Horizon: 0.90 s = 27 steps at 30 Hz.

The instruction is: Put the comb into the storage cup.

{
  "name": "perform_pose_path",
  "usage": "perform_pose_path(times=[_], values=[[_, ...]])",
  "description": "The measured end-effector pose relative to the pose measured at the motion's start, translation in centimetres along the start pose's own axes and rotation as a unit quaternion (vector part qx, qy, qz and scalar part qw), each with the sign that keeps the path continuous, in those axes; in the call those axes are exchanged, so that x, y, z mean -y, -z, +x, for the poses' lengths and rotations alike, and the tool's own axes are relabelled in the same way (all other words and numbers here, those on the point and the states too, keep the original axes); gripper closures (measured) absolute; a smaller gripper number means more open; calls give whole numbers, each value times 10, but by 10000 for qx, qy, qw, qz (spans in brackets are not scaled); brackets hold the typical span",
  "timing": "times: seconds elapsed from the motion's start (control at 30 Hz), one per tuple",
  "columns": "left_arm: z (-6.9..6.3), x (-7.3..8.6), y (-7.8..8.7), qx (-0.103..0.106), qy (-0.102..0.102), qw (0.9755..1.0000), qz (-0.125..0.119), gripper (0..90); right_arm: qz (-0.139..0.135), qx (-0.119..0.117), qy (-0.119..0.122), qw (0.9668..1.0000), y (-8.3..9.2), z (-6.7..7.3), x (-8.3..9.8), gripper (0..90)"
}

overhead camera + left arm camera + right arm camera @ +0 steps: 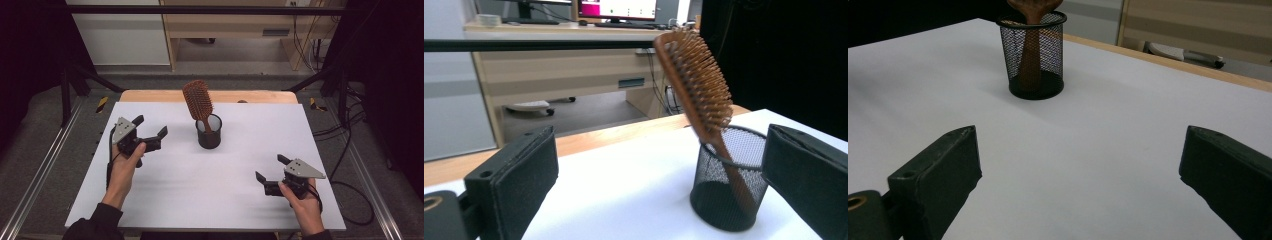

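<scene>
A brown wooden paddle hairbrush [198,100] stands handle-down, leaning, in a black wire-mesh cup [209,132] mid-table (bristles facing the right side). The left gripper [150,132], near the cup, and the right gripper [272,168], well apart from it, both have spread, empty jaws above the white table surface [210,185].

Brown wooden hairbrush [198,99]; black mesh cup [209,132]; white table [215,190].

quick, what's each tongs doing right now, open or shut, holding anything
Left tongs: open, holding nothing.
Right tongs: open, holding nothing.
</scene>
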<state>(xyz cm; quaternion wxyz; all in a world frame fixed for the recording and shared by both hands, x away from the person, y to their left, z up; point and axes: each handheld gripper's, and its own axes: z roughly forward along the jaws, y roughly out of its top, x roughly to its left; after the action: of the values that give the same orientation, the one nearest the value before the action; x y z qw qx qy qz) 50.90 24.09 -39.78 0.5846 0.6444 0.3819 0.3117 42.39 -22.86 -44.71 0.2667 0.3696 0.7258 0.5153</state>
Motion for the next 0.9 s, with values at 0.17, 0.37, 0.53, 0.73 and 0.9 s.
perform_pose_path(times=[0.17, 0.37, 0.53, 0.73, 0.9], values=[[6, 6, 24, -45, 56, 9999, -81, 18, -55, 67, -25, 10000, 3, -3, 0, 40], [7, 15, 46, -99, 72, 9999, -93, 20, -173, 164, -59, 9997, 6, -7, 1, 43], [8, 22, 61, -167, 52, 9998, -110, 19, -307, 258, -30, 9992, 8, -11, 2, 45], [4, 30, 76, -135, 98, 9998, -117, 20, -457, 343, -9, 9984, 11, -15, 3, 45], [2, 38, 88, -93, 201, 9997, -116, 21, -574, 406, -63, 9975, 13, -20, 4, 45]])
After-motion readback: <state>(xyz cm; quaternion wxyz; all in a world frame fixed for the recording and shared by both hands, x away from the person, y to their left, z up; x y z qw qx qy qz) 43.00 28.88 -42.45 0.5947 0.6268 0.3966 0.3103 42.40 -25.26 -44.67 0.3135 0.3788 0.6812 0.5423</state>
